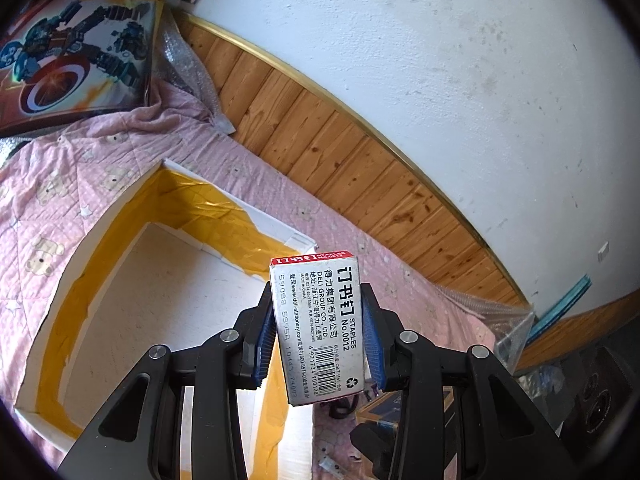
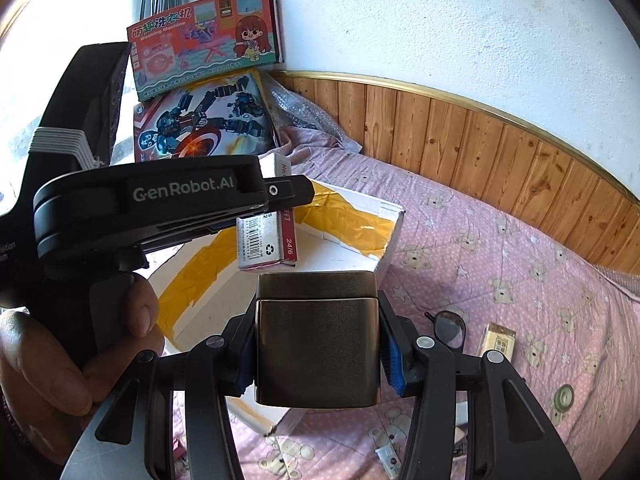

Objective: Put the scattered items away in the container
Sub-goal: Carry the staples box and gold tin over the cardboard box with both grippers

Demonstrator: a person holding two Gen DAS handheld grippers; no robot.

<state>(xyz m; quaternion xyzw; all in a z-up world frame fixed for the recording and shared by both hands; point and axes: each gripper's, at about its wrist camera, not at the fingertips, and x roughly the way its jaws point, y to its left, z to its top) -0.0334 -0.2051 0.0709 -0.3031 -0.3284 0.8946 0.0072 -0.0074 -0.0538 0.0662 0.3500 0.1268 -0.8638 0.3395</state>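
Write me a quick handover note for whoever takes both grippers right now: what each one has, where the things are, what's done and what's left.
Left gripper: shut on the staples box, held above the white box lined with yellow tape.
Right gripper: shut on a dark square case, at the near edge of that container.
Done: both items picked up; neither released yet. The container floor in view looks bare.
Left: drop both in, then fetch the glasses, the small yellow box and the small bits on the pink quilt.

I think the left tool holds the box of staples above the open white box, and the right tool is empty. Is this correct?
Not quite: the right tool is not empty. The right wrist view shows it clamped on a dark square box. The left tool does hold the staples box over the white box.
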